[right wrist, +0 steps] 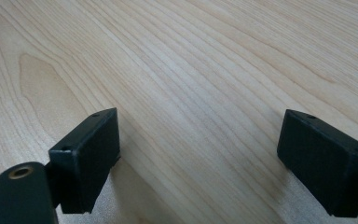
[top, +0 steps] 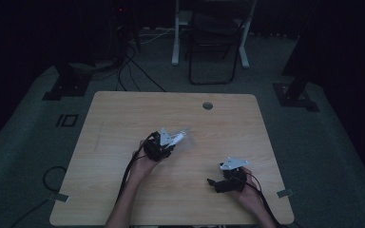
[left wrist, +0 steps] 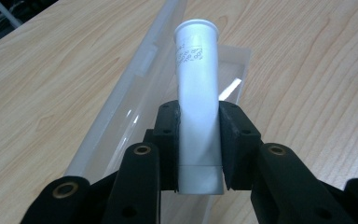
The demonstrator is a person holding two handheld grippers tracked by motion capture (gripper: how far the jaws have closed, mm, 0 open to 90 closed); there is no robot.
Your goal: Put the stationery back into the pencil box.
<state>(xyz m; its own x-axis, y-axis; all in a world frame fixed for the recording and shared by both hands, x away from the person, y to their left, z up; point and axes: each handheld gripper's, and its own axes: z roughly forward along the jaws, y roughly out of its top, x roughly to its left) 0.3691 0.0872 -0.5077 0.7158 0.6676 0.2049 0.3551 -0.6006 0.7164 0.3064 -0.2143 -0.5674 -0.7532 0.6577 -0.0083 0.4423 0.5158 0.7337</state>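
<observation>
Left gripper view: left gripper (left wrist: 199, 154) clamps a white tube (left wrist: 197, 93) near its crimped end, cap end pointing away, above a clear plastic case (left wrist: 130, 88) lying open just beyond the jaws. Right gripper (right wrist: 198, 158) stands wide, empty, over bare table (right wrist: 191, 70). Likely step: tube carried to or from the case; next needs careful alignment along its trough.
</observation>
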